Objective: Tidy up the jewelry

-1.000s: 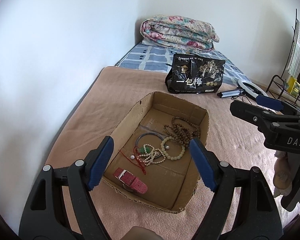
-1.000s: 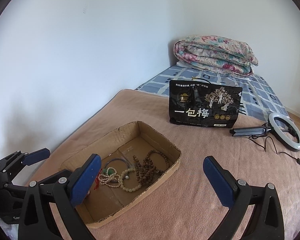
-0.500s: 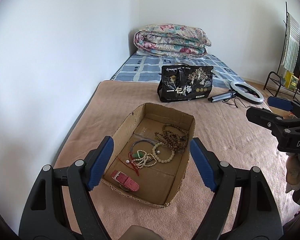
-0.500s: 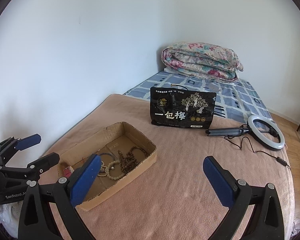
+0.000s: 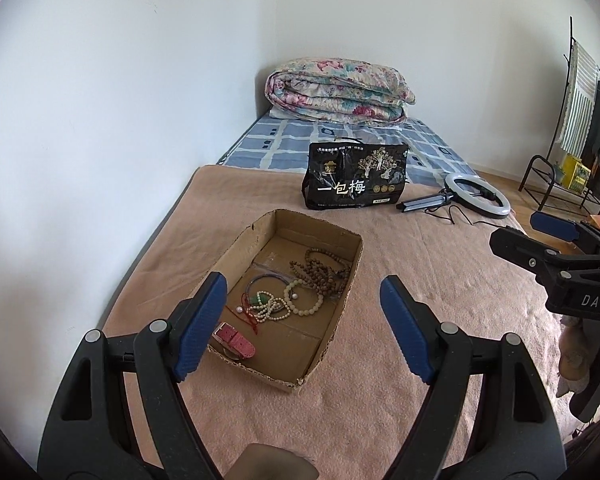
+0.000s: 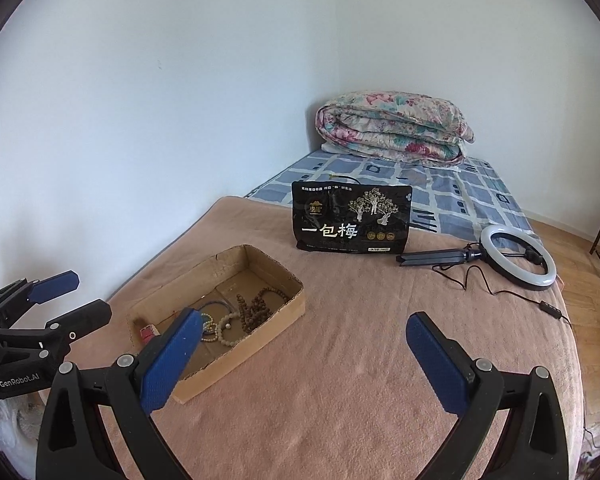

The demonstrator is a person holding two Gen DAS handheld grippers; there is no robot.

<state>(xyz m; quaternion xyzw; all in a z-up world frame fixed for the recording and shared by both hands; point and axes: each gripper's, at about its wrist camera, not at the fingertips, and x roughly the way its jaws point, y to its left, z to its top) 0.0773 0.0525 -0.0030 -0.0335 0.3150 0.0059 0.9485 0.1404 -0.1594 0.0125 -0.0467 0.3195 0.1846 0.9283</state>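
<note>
An open cardboard box (image 5: 236,248) (image 6: 284,300) lies on the pink blanket. It holds a brown bead string (image 5: 320,270) (image 6: 256,306), a pale bead bracelet (image 5: 304,302) (image 6: 224,330), a thin blue bangle (image 5: 266,280), a white bead strand with a green bead (image 5: 266,306) and a pink watch strap (image 5: 234,338). My left gripper (image 5: 304,332) is open and empty, held above and in front of the box. My right gripper (image 6: 304,360) is open and empty, to the right of the box. Each gripper shows in the other's view, the right one (image 5: 552,248) and the left one (image 6: 52,300).
A black snack bag (image 5: 354,182) (image 6: 352,218) stands behind the box. A ring light with tripod and cable (image 5: 476,198) (image 6: 516,258) lies at the right. A folded floral quilt (image 5: 336,94) (image 6: 392,130) sits at the bed's head. A clothes rack (image 5: 572,140) stands at the far right.
Both grippers have pulled back and risen, so the box looks smaller and farther away. Both stay open and empty. The jewelry in the box has not moved.
</note>
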